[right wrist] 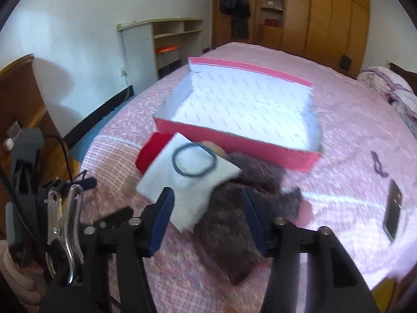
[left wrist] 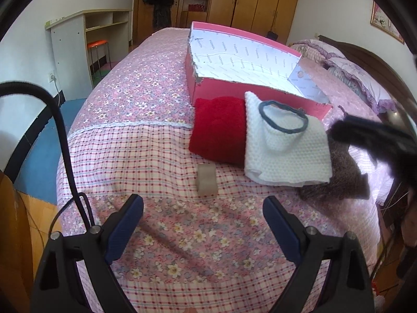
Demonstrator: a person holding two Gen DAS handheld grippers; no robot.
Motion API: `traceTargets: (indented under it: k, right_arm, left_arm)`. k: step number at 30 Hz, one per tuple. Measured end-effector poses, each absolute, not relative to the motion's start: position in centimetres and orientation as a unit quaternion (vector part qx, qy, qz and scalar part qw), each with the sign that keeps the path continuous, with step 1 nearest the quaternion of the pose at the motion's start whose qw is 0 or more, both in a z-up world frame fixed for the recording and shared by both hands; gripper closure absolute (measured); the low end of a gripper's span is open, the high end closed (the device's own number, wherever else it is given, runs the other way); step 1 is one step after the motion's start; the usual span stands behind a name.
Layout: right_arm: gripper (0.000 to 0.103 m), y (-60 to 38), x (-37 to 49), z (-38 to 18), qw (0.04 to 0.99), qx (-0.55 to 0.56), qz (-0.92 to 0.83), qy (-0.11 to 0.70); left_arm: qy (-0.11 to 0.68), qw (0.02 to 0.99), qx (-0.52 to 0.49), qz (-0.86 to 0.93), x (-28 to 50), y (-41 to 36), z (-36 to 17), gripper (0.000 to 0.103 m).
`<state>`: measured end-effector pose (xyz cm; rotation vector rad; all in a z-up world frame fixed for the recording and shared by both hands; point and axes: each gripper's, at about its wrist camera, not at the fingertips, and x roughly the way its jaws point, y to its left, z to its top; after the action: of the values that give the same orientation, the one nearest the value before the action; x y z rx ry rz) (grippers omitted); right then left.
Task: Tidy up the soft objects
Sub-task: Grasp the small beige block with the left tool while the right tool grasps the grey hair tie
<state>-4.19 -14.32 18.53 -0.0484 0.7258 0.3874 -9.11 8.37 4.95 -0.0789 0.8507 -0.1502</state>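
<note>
1. Right gripper point(right wrist: 207, 217) nearest; jaws spread, nothing between them; it hangs over the brown fur point(right wrist: 234, 234) and the near edge of the white cloth point(right wrist: 182, 195); view is motion-blurred.
2. Left gripper point(left wrist: 203, 224) also spread and empty, above bare bedspread point(left wrist: 130, 143); a small tan block point(left wrist: 207, 180) lies just ahead of it, apart from the pile.
3. Pile sits on the bed just in front of the pink box point(left wrist: 234, 88), touching its near wall; red cloth point(left wrist: 219, 130) on the left, white cloth overlapping it, brown fur under the white one's right side.
4. Hair tie point(left wrist: 282, 118) lies on top of the white cloth; loose, likely slides off if the cloth is tilted; take it first or lift flat.
5. Handling, my read: all light, limp, no stiffness; they will drape and fold; pinch an edge or a bunched fold, not the flat middle.
6. Fur looks thick and slippery; bite deep.
7. Box is open and empty.
</note>
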Motion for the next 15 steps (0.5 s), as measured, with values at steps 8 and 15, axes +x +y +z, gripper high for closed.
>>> traceTargets:
  k: [8, 15]
  right_arm:
    - [0.074, -12.5, 0.4, 16.6, 0.905, -0.013, 0.208, 0.372]
    - [0.079, -12.9, 1.4, 15.5, 0.909, -0.01, 0.204, 0.362]
  left_arm:
    - [0.409, 0.91, -0.033, -0.064, -9.1, 9.1, 4.7, 0.007]
    - [0.417, 0.906, -0.044, -0.054, -8.2, 9.8, 4.3, 0.023]
